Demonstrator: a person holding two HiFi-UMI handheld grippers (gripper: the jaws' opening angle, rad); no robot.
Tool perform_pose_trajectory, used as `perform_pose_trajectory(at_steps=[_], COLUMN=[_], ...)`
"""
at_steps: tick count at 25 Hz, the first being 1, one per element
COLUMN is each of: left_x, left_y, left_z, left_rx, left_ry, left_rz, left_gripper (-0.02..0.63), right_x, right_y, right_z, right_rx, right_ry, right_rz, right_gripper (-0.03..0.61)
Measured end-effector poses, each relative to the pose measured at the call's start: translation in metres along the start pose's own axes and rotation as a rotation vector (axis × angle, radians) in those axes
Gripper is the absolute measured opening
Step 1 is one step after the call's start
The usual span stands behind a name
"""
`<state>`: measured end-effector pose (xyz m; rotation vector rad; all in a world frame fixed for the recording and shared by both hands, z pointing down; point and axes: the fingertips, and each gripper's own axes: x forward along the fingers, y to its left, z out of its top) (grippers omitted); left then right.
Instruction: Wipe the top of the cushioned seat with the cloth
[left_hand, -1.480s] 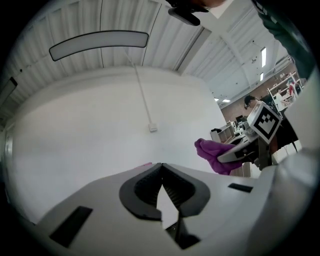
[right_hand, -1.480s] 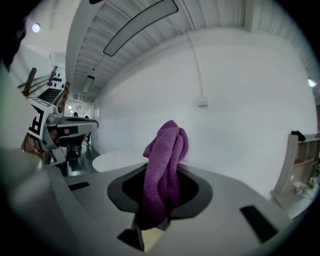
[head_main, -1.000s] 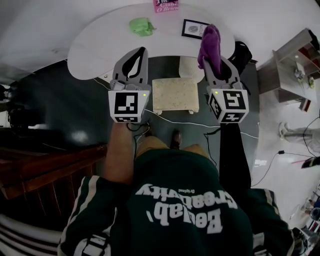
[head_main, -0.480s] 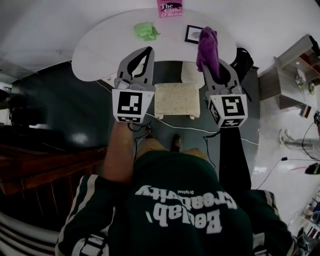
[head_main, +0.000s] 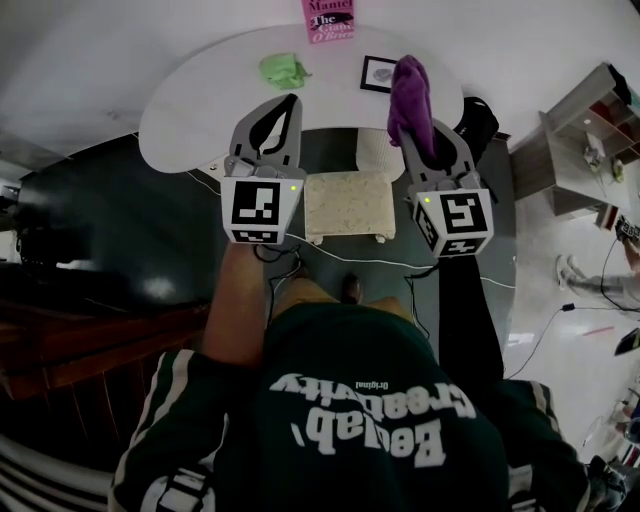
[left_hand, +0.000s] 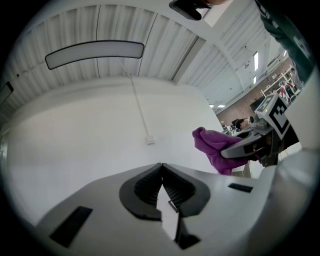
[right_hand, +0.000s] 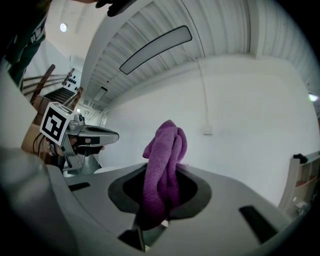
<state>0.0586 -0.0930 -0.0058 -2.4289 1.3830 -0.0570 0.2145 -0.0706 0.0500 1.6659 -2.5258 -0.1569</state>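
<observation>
While the right gripper (head_main: 420, 138) has its jaws closed on the purple cloth (head_main: 409, 92), the wiping is not yet begun. The cloth stands up from between the jaws in a bunch, and in the right gripper view its lower part hangs down through the gap. The left gripper (head_main: 284, 106) is closed fully, jaw against jaw, and it holds nothing.

The cushioned seat (head_main: 350, 203) stands low on the dark floor in front of you, and in the head view it lies between the 2 grippers. Its pale top is bare.

I judge the cloth to be light, soft and limp, so it will fold and drag rather than push. You grip it near the middle of the bunch, so a good loose part is free for contact. Press that part flat on the seat, otherwise only the hard jaw tips meet the cushion. The seat looks light and may slide, so the empty left gripper could steady 1 edge.

For room, the white table (head_main: 175, 105) has its edge just beyond the seat, so keep your strokes short of it. A thin cable (head_main: 460, 268) crosses the floor close to the seat's near side. To the left and right of the seat the floor is open.
</observation>
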Motion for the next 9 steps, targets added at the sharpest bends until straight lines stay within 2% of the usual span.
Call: perform_pose_trajectory(at_steps=[9], left_x=[-0.014], left_y=[0.002], left_z=[-0.005], left_rx=[-0.002], left_ry=[-0.002], left_rz=[0.002], left_gripper=[0.015], right_x=[-0.009], right_y=[0.010], right_z=[-0.010], right_rx=[-0.001], right_ry=[0.007], right_rz=[-0.010], right_gripper=[0.092])
